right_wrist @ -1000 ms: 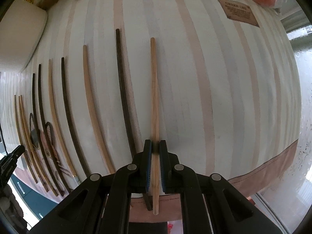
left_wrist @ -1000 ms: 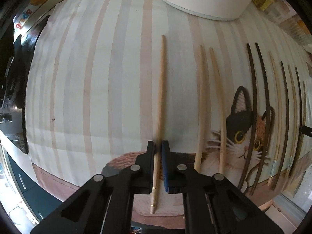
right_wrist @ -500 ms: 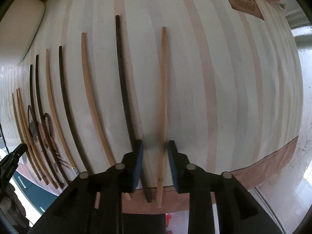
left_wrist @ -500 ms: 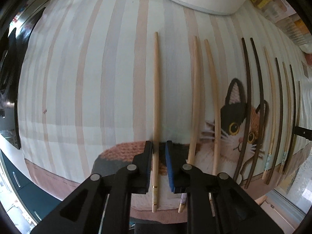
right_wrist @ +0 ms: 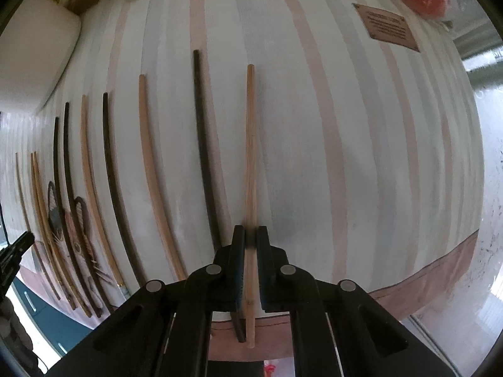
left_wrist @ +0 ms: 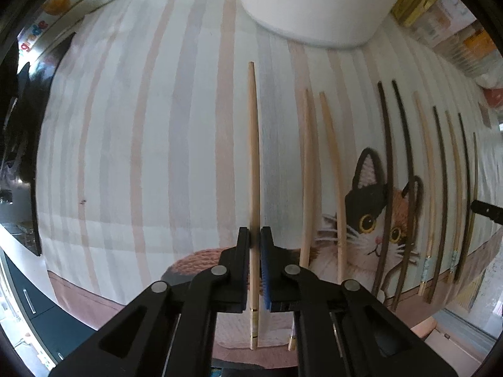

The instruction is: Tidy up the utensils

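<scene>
- The left gripper points straight down at the striped cloth, and its jaws are pinched tight on a pale chopstick near that stick's thick end.
- That pale chopstick runs away from the jaws toward the white container at the far edge of the cloth, and its tip stops short of the container.
- Beside it, on the side toward the cat picture, lie two more pale chopsticks close together; one crosses the cat's whiskers.
- Over the cat picture lie two dark chopsticks, side by side across its face and ears.
- Past the cat, further from the held stick, pale and dark sticks alternate in a row, all roughly parallel.
- The right gripper tilts steeply down, and its jaws are clamped on a light-brown chopstick close to its near end, which sticks out behind the pads.
- Whether either held stick is clear of the cloth or touching it, I cannot tell.
- Just beside the light-brown stick, on the cat picture's side, lies a dark chopstick; its near end shows under the gripper body.
- The rest of the row fans off toward the cat picture, seen from this side only at a slant.
- On the far side from the cat, the cloth carries a small brown label near its far corner.
</scene>
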